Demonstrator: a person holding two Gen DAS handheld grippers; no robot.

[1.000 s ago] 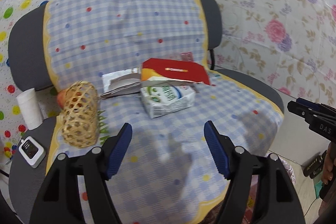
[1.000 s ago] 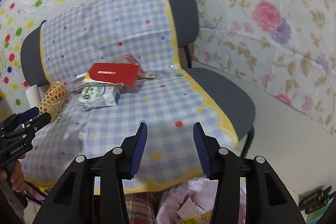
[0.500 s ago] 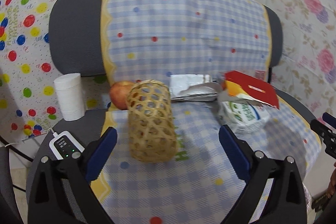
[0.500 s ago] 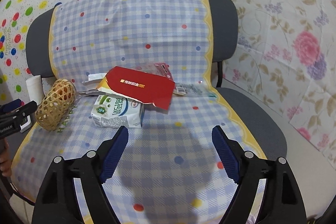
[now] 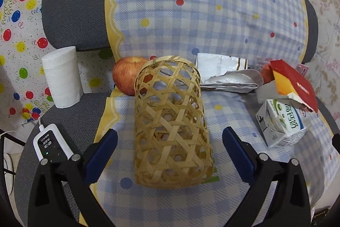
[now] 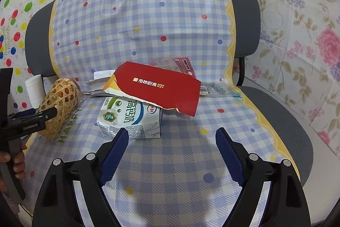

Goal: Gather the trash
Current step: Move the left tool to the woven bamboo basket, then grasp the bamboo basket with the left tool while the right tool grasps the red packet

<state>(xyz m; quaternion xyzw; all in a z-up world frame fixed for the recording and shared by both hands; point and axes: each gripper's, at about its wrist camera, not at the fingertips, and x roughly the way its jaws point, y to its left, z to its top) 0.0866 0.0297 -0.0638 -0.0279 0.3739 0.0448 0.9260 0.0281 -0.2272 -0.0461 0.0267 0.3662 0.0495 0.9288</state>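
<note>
A woven bamboo basket (image 5: 170, 120) lies on its side on the checked chair cover, between the open fingers of my left gripper (image 5: 170, 142). It also shows in the right wrist view (image 6: 59, 105). A white and green milk carton (image 6: 131, 118) lies mid-seat under a torn red cardboard box (image 6: 161, 86); both show at the right of the left wrist view, carton (image 5: 282, 124), box (image 5: 295, 82). Silver foil wrapper (image 5: 227, 76) lies behind the basket. My right gripper (image 6: 172, 142) is open and empty just in front of the carton.
A red apple (image 5: 125, 73) sits behind the basket. A white paper roll (image 5: 61, 76) and a white remote (image 5: 51, 144) rest on the grey chair at left. Clear plastic wrappers (image 6: 214, 88) lie right of the red box. Chair backrest (image 6: 244, 14) stands behind.
My left gripper has swung left and closed in on the basket, which now sits between its fingers. My right gripper has opened wider and moved toward the milk carton.
</note>
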